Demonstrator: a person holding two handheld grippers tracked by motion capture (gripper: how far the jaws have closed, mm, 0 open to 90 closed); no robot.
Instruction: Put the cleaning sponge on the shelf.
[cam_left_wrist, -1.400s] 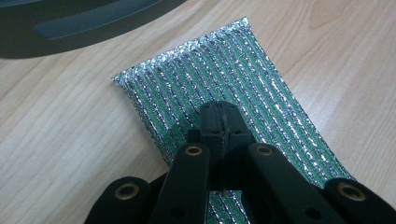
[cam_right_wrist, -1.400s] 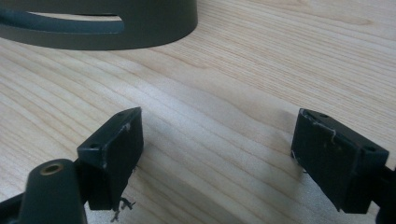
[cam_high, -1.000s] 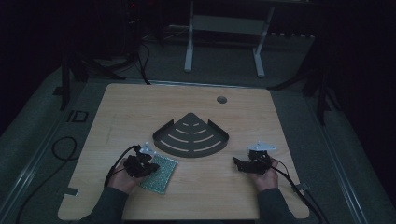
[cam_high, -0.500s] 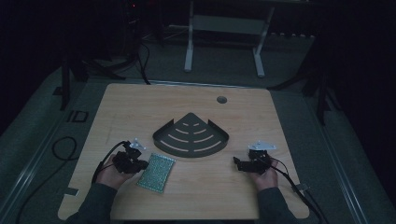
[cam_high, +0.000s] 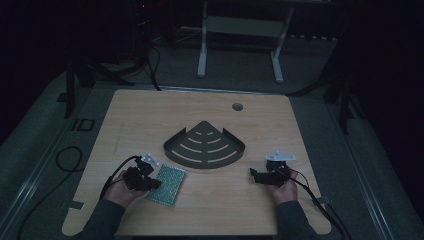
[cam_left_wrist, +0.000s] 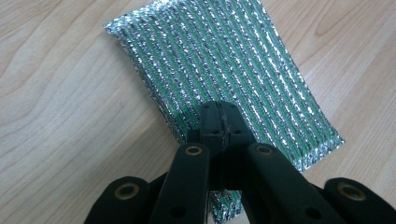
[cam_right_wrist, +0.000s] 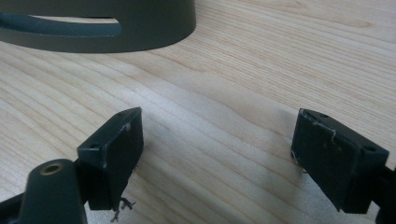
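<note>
Left tongs (cam_left_wrist: 219, 122) are clenched on the near edge of the flat green-and-silver metallic scouring cloth (cam_left_wrist: 219, 70), jaws pressed together with the cloth pinched between them; in the high view those left tongs (cam_high: 155, 183) sit at the cloth's (cam_high: 170, 184) left edge, and the rest of it lies flat on the pale wooden tabletop (cam_high: 150, 120) just ahead of the tips. Right tongs (cam_right_wrist: 217, 154) are released, jaws wide apart over bare wood and holding nothing; the dark grey quarter-round metal corner shelf with curved slots (cam_right_wrist: 102, 28) is ahead and to their left, near but apart. In the high view that shelf (cam_high: 205, 148) lies between both hands and farther out. I judge the step is lifting the cloth to carry it toward the shelf. To do it well I should keep the pinch firm, since the weave looks thin and limp and will likely droop from the jaws, raise it clear of the wood before travelling, and keep my right tongs (cam_high: 256, 176) ready to catch the hanging end.
</note>
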